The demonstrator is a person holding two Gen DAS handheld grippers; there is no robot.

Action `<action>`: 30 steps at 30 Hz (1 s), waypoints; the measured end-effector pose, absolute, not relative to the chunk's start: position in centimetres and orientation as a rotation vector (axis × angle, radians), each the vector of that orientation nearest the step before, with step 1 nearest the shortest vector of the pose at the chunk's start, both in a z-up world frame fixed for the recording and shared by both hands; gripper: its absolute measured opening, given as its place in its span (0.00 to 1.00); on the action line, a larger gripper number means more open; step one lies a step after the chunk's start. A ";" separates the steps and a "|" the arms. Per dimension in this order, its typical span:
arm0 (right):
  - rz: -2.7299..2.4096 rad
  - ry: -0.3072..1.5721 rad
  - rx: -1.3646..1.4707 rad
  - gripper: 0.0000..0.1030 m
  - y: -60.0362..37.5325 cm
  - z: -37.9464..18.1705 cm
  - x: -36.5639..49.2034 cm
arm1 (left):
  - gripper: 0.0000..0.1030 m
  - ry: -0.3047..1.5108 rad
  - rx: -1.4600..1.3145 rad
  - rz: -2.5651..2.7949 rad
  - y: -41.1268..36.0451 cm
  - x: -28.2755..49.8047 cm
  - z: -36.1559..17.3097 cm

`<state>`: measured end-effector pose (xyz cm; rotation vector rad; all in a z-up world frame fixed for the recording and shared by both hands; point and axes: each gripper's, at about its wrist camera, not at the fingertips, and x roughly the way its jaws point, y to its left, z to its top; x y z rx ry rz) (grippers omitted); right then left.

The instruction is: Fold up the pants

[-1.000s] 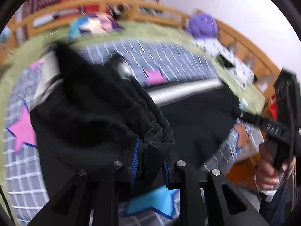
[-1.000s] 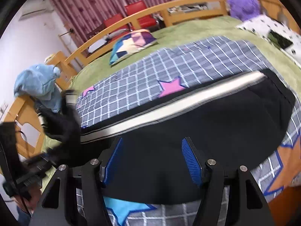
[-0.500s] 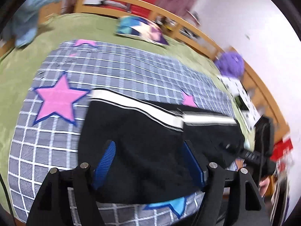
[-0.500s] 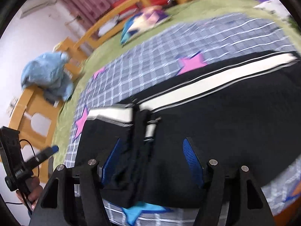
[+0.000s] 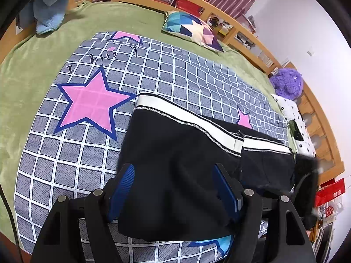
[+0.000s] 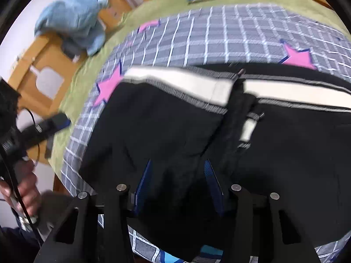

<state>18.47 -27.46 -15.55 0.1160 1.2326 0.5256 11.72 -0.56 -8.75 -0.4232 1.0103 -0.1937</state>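
We count one pair of pants [image 5: 175,164], black with a white side stripe, lying folded over on the checked blanket [image 5: 153,70] that covers the bed [image 5: 43,50]. In the left wrist view the pants run from 6 o'clock toward 3 o'clock. We count two hand-held grippers. The left hand-held gripper [image 5: 173,188] stands wide open above the near end of the pants; black cloth shows between its blue pads, but the pads do not press on it. The right hand-held gripper [image 6: 177,182] has just been closing; it stands partly open, cloth lies between the pads, and we cannot tell whether they touch it.

We count three pink stars in the left view and two cushions or toys beyond the blanket: one patterned cushion [image 5: 193,28] at 12 o'clock and one purple plush toy [image 5: 287,83] at 2 o'clock. Only the left view shows the purple toy. Only the right view shows a hand [image 6: 24,188] at 8 o'clock gripping the other tool's handle. One blue plush toy [image 6: 74,19] appears in both views.
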 end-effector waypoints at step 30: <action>0.279 0.991 0.260 0.73 -32.1 -14.8 13.5 | 0.69 0.895 -0.386 -0.197 0.8 8.1 -5.7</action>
